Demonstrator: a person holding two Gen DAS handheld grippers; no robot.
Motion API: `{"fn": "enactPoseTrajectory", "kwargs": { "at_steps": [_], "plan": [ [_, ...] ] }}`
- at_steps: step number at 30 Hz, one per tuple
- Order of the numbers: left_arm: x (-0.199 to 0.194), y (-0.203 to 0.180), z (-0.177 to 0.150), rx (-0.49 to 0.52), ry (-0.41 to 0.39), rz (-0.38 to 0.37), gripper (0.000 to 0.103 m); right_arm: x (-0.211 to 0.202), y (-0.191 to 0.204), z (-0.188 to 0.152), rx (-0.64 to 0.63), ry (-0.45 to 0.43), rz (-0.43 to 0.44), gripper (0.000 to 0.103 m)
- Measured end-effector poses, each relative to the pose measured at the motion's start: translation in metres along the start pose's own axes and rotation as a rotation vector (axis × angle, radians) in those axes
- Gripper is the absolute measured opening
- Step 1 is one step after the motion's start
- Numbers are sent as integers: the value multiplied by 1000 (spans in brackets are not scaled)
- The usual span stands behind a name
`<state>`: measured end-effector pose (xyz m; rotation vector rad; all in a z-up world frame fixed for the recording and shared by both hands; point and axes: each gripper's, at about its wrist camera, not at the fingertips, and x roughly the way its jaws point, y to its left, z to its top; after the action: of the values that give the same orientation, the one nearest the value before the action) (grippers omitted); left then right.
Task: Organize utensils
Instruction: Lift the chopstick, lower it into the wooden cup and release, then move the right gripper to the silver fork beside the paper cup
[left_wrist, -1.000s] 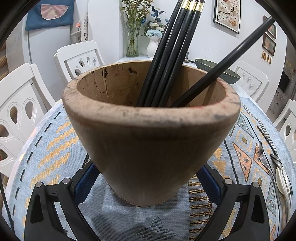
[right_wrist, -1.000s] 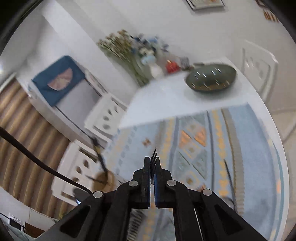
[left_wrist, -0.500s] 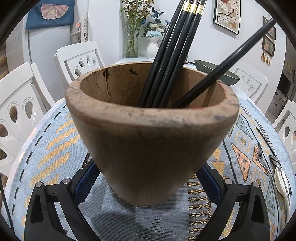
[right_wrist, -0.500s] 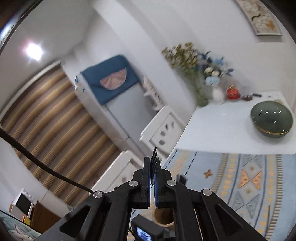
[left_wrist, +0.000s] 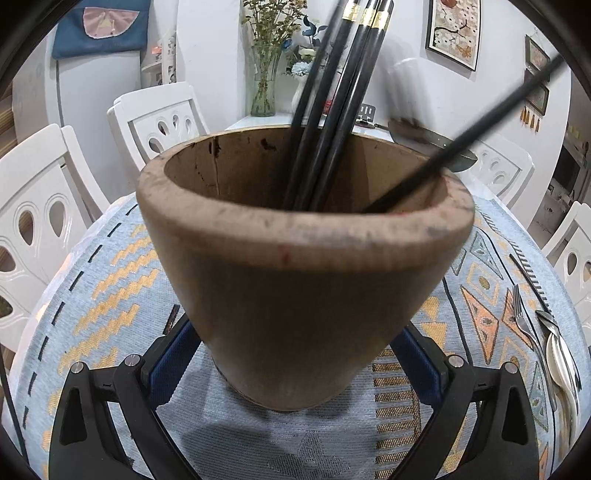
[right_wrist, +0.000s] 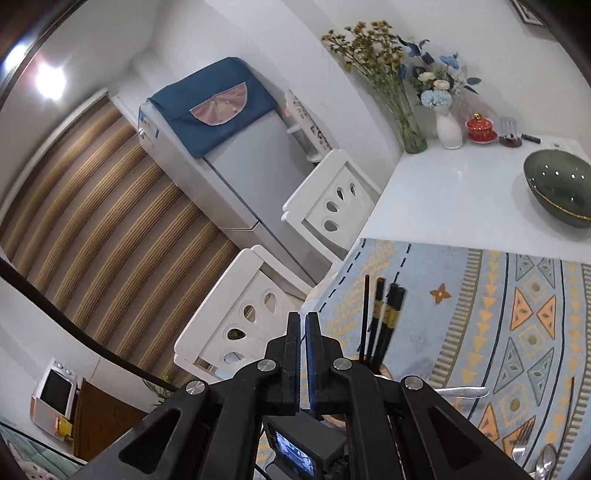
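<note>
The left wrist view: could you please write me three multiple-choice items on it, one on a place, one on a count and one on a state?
1. Where does the fork lie?
A. Inside the wooden cup
B. On the tablecloth, right of the cup
C. Across the cup's rim

2. How many black chopsticks stand in the cup?
A. Two
B. Four
C. Six

3. How is the left gripper set?
A. Closed on the cup's base
B. Wide open, clear of the cup
C. Closed on a chopstick

Answers:
1 B: the fork rests flat on the cloth beside the spoons.
2 B: three gold-banded sticks stand together and one leans right.
3 A: its blue pads press both sides of the base.
</note>
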<state>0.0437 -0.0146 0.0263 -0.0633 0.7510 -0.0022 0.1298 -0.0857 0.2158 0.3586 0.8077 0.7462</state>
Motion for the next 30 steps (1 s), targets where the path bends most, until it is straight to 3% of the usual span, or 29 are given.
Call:
{"fn": "enactPoseTrajectory", "kwargs": {
  "at_steps": [5, 8, 10, 11, 12, 14, 17, 19, 21, 24, 28, 30],
  "plan": [
    [1, -1, 2, 1, 1, 1, 99, -20, -20, 9, 55, -34, -28, 3],
    [0, 5, 0, 2, 0, 2, 99, -33, -52, 10, 140, -37, -41, 6],
    [0, 4, 0, 1, 0, 0, 99, -39, -80, 5, 227, -22, -56, 15],
    [0, 6, -1, 2, 1, 0, 99, -40, -97, -1, 264, 0, -73, 27],
    [0, 6, 0, 2, 1, 1, 99, -39, -108, -6, 286, 16, -82, 47],
    [0, 7, -1, 2, 2, 0, 99, -34, -133, -18, 336, 46, -89, 58],
    [0, 8, -2, 3, 3, 2, 99, -7, -165, -40, 347, 163, -87, 53],
    [2, 10, -1, -5, 12, -5, 99, 25, -176, -55, 252, 286, -150, 43],
    [5, 12, 0, -14, 21, -5, 99, 53, -180, -68, 160, 379, -150, 35],
    [6, 14, 1, -13, 24, -1, 99, 88, -181, -76, 47, 457, -153, 35],
    [6, 12, 0, 3, 22, 6, 99, 124, -180, -69, -21, 493, -141, 35],
    [6, 12, -1, 2, 23, 5, 99, 141, -181, -69, -61, 516, -182, 35]
  ]
}}
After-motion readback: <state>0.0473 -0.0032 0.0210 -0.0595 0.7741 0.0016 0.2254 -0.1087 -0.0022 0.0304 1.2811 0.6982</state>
